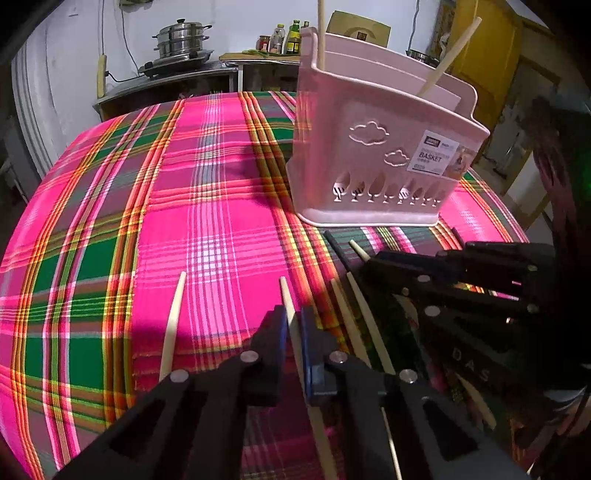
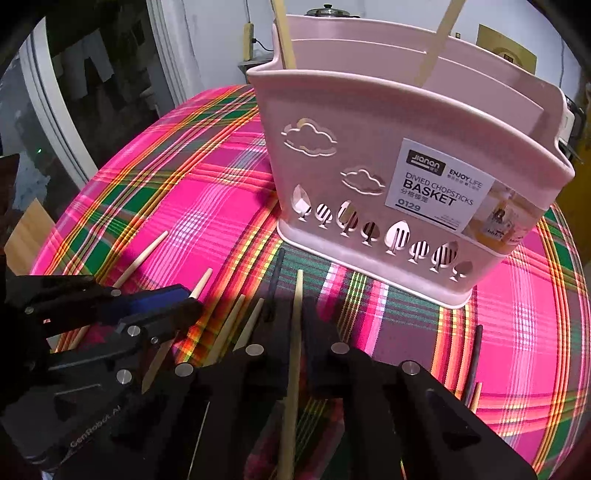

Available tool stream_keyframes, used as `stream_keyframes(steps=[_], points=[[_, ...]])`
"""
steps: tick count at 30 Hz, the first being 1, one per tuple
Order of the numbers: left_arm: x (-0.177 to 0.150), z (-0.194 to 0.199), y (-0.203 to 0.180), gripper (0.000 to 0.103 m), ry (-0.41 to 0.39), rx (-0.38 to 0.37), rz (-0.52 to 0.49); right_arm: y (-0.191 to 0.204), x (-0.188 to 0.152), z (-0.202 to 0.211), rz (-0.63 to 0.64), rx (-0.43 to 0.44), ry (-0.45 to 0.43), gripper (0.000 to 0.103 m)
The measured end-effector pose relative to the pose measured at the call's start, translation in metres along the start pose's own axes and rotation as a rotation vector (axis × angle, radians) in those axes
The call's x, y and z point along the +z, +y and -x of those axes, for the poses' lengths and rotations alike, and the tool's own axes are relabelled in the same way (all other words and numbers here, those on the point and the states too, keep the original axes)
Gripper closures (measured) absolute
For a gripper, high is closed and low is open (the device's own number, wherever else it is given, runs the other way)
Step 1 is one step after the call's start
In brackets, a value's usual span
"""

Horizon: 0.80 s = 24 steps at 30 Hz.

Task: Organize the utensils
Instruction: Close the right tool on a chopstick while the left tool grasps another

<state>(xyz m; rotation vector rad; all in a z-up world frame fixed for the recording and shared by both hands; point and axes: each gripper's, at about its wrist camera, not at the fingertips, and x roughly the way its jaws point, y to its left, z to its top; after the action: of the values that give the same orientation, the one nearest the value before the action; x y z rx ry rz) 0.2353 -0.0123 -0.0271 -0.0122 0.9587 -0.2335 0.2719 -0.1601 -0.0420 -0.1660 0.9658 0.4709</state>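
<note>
**Mia:** Looking at the left claw (image 1: 293,325), I see its two flat black fingers pinched tight on a thin, pale chopstick (image 1: 287,295). The stick is smooth and comes to a point.

**Ben:** The right claw (image 2: 295,325) does the same. It is squeezed shut on another pale chopstick (image 2: 296,314), long and straight like a wooden twig.

**Mia:** Where do both sticks lie?

**Ben:** On the table, on a bright plaid cloth (image 1: 207,192) with pink, green and orange stripes. The cloth looks soft and woven.

**Mia:** More pale sticks (image 2: 229,325) lie loose on the cloth between the two claws. One dark stick (image 2: 275,280) lies just beside the held one.

**Ben:** Behind them stands a pink plastic basket (image 2: 369,122). It is boxy with round corners and smooth, shiny walls. Cloud shapes and little tree-shaped holes are cut in its front.

**Mia:** It has a white paper label (image 2: 436,188) too. Two pale sticks (image 1: 321,33) stand up inside it, one nearly straight and one leaning.
</note>
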Motion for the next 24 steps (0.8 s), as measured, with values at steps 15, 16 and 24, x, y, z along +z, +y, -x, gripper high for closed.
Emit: stream_keyframes(steps=[15, 16, 24], points=[[0.012, 0.053, -0.012, 0.097, -0.099, -0.038, -0.024, -0.009, 0.002, 0.067, -0.024, 0.030, -0.131, 0.097], [0.014, 0.059, -0.014, 0.097, -0.110, -0.042, -0.027, -0.007, 0.003, 0.072, -0.024, 0.031, -0.143, 0.097], [0.023, 0.106, -0.019, 0.097, -0.197, -0.061, -0.047, -0.008, 0.006, 0.132, -0.022, 0.033, -0.260, 0.097]])
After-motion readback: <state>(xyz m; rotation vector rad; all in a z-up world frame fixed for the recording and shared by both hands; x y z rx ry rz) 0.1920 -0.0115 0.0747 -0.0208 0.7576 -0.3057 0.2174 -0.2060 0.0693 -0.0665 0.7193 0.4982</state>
